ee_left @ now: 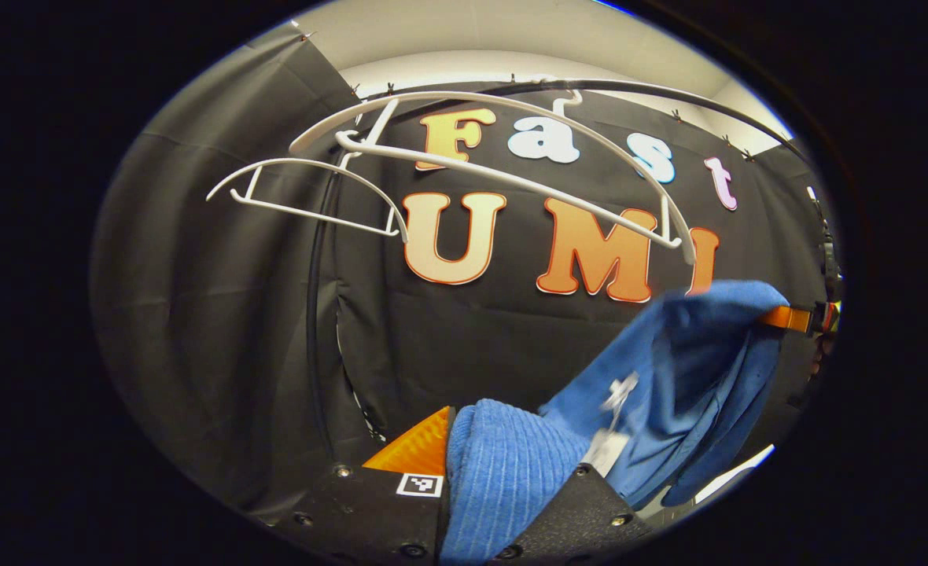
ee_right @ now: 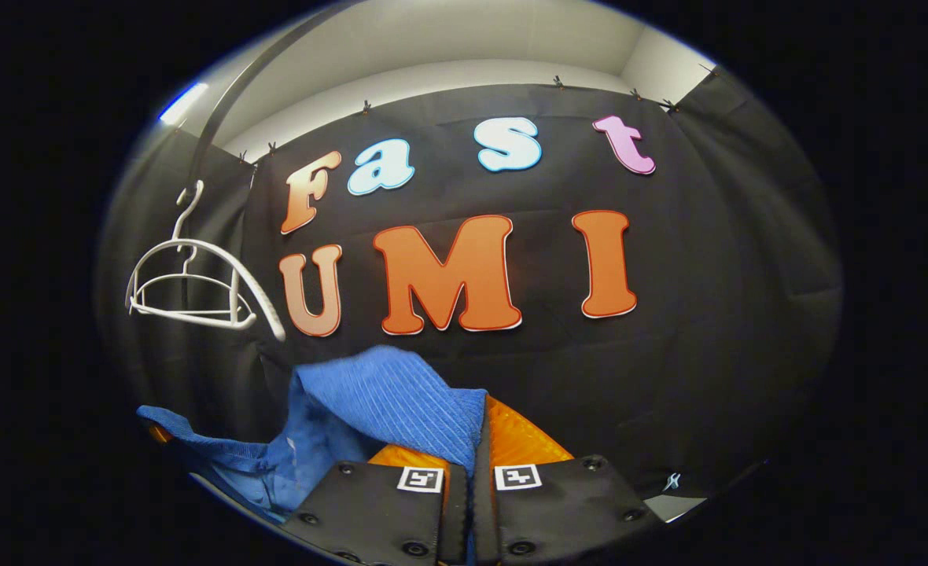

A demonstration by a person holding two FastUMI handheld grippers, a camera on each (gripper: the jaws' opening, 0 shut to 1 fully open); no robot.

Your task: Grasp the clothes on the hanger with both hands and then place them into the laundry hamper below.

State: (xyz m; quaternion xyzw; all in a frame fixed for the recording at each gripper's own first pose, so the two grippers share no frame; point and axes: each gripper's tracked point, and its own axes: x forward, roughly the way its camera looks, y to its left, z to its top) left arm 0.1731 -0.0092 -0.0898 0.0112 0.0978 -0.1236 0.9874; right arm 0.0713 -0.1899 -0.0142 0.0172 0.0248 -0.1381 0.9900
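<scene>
Our left gripper (ee_left: 503, 472) sits at six o'clock in the left gripper view, fingers pressed together on the blue garment (ee_left: 668, 393). Our right gripper (ee_right: 472, 472) sits at six o'clock in the right gripper view, likewise clamped on a fold of it.

This is a recording booth made up as a laundry corner, not a lived-in home. Black cloth (ee_right: 708, 330) is clipped up as walls, with a plain pale wall and ceiling (ee_right: 448, 47) above. White plastic hangers (ee_left: 464, 157) hang bare from a curved dark rail (ee_left: 668, 90), probably a garment rack.
</scene>
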